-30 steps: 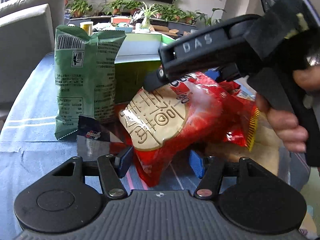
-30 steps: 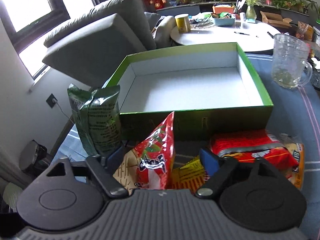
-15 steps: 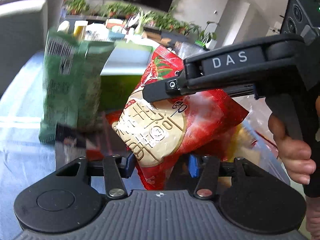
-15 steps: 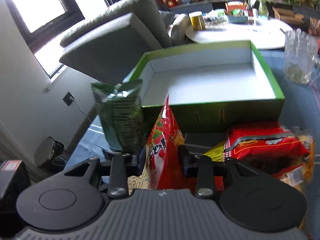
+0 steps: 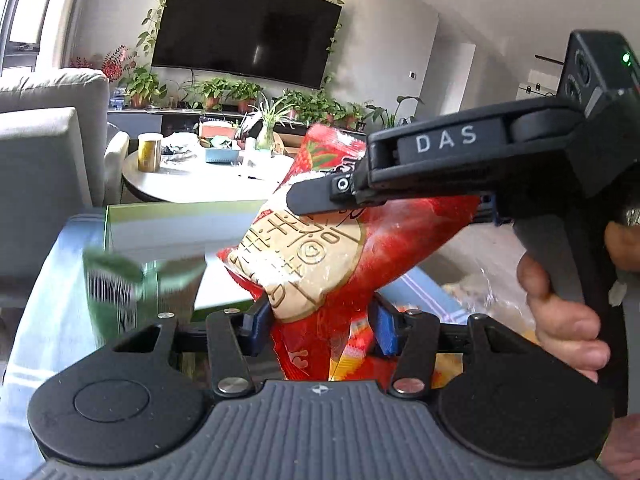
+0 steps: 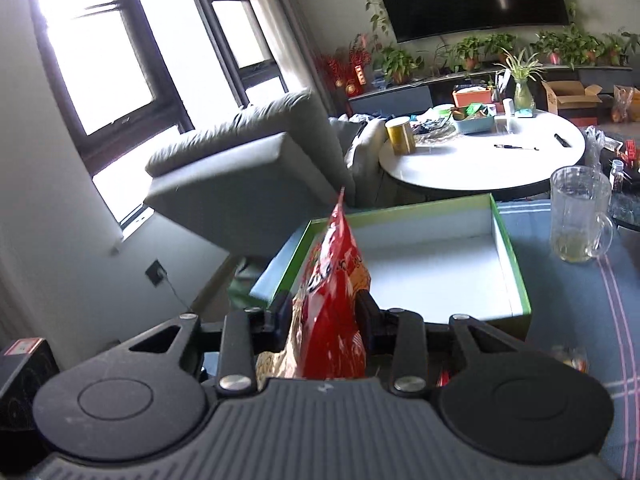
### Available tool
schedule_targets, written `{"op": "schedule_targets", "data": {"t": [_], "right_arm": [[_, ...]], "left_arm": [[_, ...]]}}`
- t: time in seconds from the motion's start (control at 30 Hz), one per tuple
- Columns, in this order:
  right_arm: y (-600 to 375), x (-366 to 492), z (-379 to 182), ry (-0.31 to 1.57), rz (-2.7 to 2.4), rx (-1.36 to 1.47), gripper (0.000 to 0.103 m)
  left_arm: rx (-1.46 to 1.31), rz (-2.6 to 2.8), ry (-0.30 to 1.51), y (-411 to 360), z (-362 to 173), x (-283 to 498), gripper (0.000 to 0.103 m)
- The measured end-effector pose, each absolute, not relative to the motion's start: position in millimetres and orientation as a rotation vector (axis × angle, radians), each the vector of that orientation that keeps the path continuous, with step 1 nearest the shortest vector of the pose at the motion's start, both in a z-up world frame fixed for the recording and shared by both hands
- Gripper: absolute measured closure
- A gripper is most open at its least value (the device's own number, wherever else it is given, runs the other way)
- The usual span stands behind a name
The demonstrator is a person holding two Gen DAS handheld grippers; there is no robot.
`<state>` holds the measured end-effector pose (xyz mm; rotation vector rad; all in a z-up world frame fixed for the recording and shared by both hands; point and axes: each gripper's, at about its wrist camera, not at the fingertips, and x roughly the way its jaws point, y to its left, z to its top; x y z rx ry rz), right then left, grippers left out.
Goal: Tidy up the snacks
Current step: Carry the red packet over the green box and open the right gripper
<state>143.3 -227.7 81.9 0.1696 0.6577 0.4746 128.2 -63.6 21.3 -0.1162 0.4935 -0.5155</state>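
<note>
A red snack bag point(image 5: 340, 248) with a beige label hangs in the air, held upright. My right gripper point(image 6: 322, 318) is shut on the red snack bag point(image 6: 332, 300), near the front left corner of the open green box point(image 6: 514, 264). My left gripper point(image 5: 318, 326) stands open around the bag's lower end; whether its blue pads point(image 5: 262, 320) touch the bag I cannot tell. The right gripper's body point(image 5: 460, 168) crosses the left wrist view. A green snack bag point(image 5: 120, 280), blurred, stands left of the box point(image 5: 180, 216).
A glass mug point(image 6: 580, 216) stands right of the box on the blue cloth. Red and yellow snack packs point(image 5: 472, 300) lie below on the right. A grey sofa point(image 6: 248, 184) and a round white table point(image 6: 480, 160) stand behind.
The right gripper shut on the red bag and lifted it off the pile toward the box. The left gripper rose with it, its fingers closing in somewhat around the bag's lower end.
</note>
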Motion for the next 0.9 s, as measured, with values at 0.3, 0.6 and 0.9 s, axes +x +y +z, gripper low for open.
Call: {"op": "schedule_targets", "data": {"t": [0.3,0.6,0.9], "right_arm": [[-233.5,193.1,72.5,0.658,0.455,0.259,0.029],[-248.5,235.0,59.9,0.625,0.452,0.336,0.029],[-285.7,235.2,25.6,0.686,0.247,0.376,0.023]], "left_arm": [[-0.162,-0.480,0.530,-71.4,25.7,182.9,0.055],[-0.132,-0.437,0.542,-83.1,11.0,216.0,0.055],[-0.088,-0.421,0.517,-83.8,6.5,204.9,0.054]]}}
